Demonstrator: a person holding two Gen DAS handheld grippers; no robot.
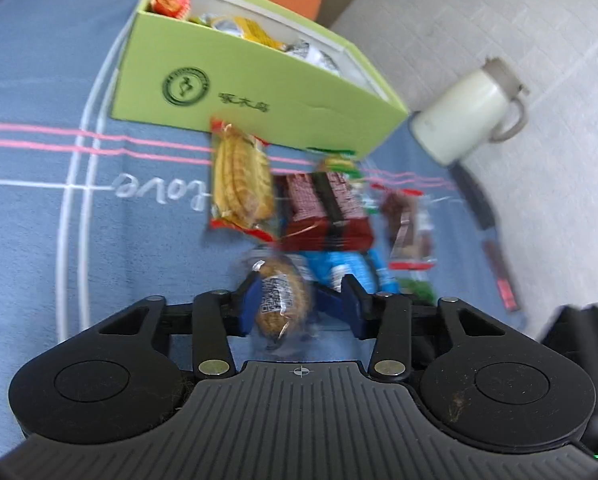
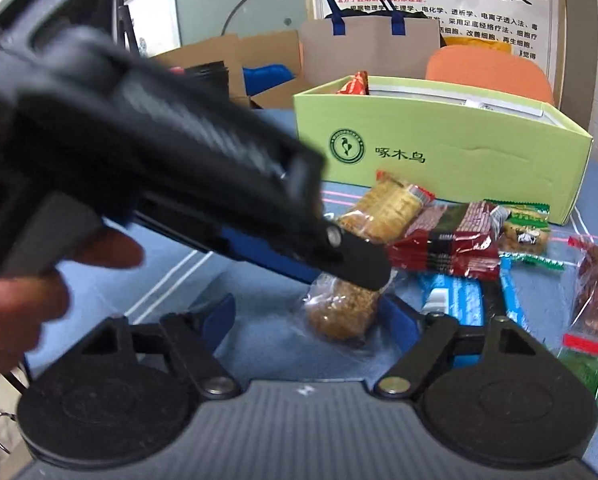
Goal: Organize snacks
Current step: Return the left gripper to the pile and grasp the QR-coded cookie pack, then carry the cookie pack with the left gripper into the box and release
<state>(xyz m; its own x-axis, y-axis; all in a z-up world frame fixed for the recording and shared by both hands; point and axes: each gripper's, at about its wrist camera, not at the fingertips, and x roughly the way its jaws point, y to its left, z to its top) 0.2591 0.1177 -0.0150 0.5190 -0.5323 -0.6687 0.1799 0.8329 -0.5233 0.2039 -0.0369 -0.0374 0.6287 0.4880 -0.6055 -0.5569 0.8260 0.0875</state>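
A brown grain bar in a clear wrapper [image 1: 281, 304] [image 2: 341, 312] lies on the blue cloth in front of the snack pile. My left gripper [image 1: 301, 284] has its blue fingers on either side of the bar and is shut on it; in the right wrist view its black tip [image 2: 359, 264] covers the bar's top. My right gripper [image 2: 311, 320] is open, straddling the same bar without touching it. Behind stands an open green box [image 1: 259, 92] [image 2: 439, 152] with several wrapped snacks inside.
Loose on the cloth [image 1: 59, 200] are a yellow cracker pack [image 2: 383, 208], dark red packets [image 2: 451, 244], a blue packet [image 2: 459, 300], a green-wrapped snack [image 2: 523, 228] and a clear bag of red-brown pieces [image 2: 595, 284]. A white jug [image 1: 467, 116] stands right of the box. A person's hand [image 2: 27, 300] holds the left gripper.
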